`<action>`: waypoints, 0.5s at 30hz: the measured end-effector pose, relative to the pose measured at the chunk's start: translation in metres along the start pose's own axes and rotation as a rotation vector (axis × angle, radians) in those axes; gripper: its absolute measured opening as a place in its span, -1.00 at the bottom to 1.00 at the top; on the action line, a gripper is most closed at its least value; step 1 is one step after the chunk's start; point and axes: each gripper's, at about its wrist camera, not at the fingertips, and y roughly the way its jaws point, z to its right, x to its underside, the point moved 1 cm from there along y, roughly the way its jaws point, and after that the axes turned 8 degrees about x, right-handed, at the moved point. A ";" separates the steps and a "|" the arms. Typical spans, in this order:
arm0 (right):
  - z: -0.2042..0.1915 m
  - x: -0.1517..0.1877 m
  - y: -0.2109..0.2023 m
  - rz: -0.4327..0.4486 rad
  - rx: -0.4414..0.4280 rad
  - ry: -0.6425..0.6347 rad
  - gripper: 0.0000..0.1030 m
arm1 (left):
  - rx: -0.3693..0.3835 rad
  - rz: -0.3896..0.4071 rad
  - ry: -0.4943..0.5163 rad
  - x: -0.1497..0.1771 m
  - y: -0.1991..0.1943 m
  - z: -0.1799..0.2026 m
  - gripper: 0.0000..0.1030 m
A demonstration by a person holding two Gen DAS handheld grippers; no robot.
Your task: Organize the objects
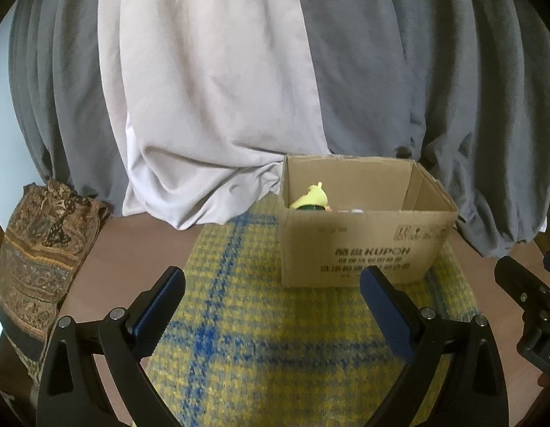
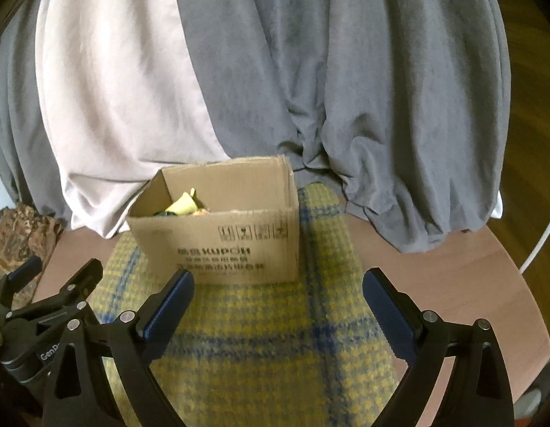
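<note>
Both the left gripper (image 1: 273,284) and right gripper (image 2: 278,288) hang spread and empty before the cardboard box (image 1: 360,245) on the plaid cloth (image 1: 260,338); inside, perhaps a yellow toy (image 1: 310,197).

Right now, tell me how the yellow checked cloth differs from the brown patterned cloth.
The yellow checked cloth lies spread flat on the table; the brown patterned cloth sits bunched at the table's left edge. The yellow checked cloth has blue stripes and bears the cardboard box; the brown patterned cloth has ornate dark motifs and bears nothing. Both are fabric.
</note>
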 end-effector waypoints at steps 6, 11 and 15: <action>0.005 0.023 -0.011 -0.020 -0.005 0.012 0.86 | -0.008 0.005 0.016 0.019 -0.016 0.001 0.96; 0.013 0.040 -0.019 -0.029 -0.003 0.028 0.86 | -0.018 0.011 0.017 0.038 -0.030 0.003 0.99; 0.018 0.057 -0.023 -0.054 -0.012 0.040 0.86 | -0.020 0.002 0.021 0.051 -0.038 0.003 0.99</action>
